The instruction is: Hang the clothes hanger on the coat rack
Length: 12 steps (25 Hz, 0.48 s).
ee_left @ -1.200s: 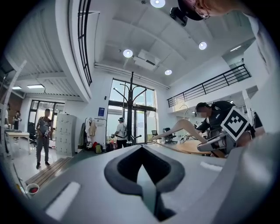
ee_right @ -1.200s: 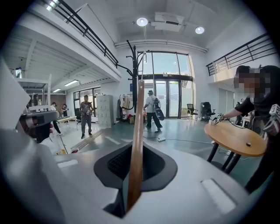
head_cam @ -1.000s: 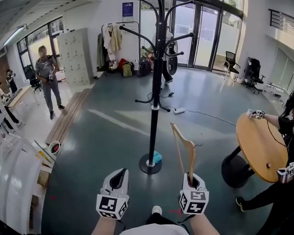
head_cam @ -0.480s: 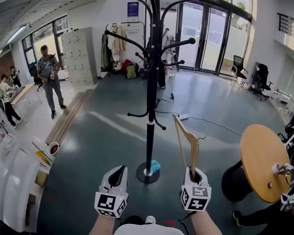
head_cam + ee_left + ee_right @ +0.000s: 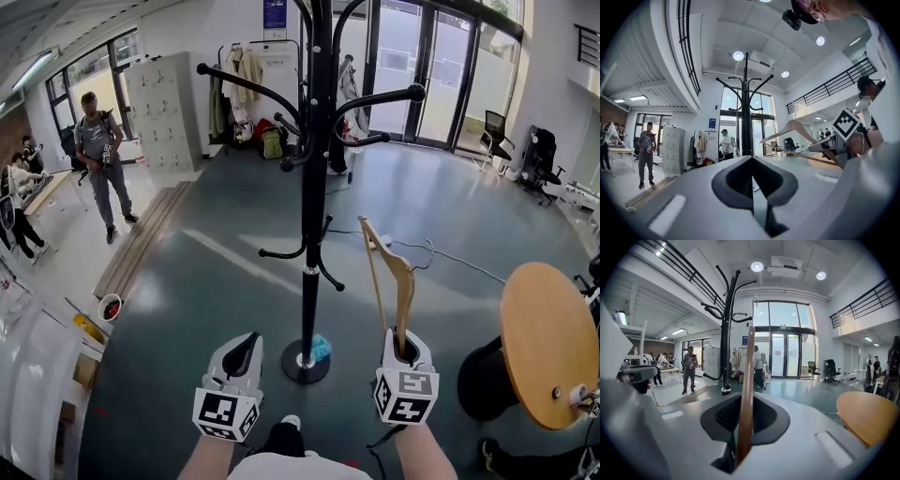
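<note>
Grips the wooden hanger [image 5: 389, 281] by one low end, wood pinched between the closed jaws of the right gripper [image 5: 403, 349], body standing nearly upright, wire hook [image 5: 424, 255] sticking out to the right near the top. Stands it right of the coat rack [image 5: 312, 187], apart from the pole and touching none of the arms.

To hang it well: lift and turn the hanger until the hook's open side faces a rack arm, probably the upturned arm [image 5: 384, 96] on the near right. Pass the hook over the knob at the tip, then lower until the wire bears on the arm. Loosen the jaws only once the weight is taken. Expect some swing or twist from a grip so far out at one end, so go slowly and steer the wood clear of the lower arms [image 5: 323, 272].

Reaches forward and low with both forearms, roughly parallel, marker cubes facing up. Carries nothing in the left gripper [image 5: 246, 352], jaws together, just left of the rack's base [image 5: 306, 361]. Leaves the round wooden table [image 5: 553, 347] well off to the right.
</note>
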Available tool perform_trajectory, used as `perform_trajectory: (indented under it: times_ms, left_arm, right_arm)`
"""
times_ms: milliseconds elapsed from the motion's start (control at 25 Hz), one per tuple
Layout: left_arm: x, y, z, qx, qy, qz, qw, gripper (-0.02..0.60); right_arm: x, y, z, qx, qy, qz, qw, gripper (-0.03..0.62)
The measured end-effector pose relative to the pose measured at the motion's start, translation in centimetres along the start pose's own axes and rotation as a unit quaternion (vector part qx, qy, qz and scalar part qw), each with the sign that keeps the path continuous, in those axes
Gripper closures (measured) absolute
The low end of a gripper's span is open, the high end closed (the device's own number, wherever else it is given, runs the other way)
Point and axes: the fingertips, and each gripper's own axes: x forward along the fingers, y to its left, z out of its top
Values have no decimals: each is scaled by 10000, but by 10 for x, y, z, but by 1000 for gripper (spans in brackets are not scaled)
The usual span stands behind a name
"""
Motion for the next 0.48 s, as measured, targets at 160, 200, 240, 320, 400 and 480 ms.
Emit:
perform_trajectory:
  times_ms: [160, 200, 240, 320, 400, 480]
  left_arm:
    - [28, 24, 6, 37, -69, -25, 10000, 581]
    - [35, 30, 8, 31, -88, -17, 10000, 581]
    - [41, 35, 11, 20, -105, -4, 9999, 581]
    - [52, 45, 15, 2, -118, 22, 9999, 581]
    - [59, 52, 17, 0, -112, 18, 9999, 581]
    - [67, 55, 14, 3, -100, -23, 9999, 581]
  right_arm:
    - [34, 6, 26, -63, -85, -16, 9999, 539]
    - [42, 7, 35, -87, -115, -12, 9999, 539]
    - [50, 8, 44, -104, -147, -6, 9998, 539]
    - [64, 10, 62, -117, -215, 7, 9997, 539]
    - [76, 13, 80, -135, -294, 4, 9995, 539]
    - [88, 13, 96, -189, -392, -4, 9991, 539]
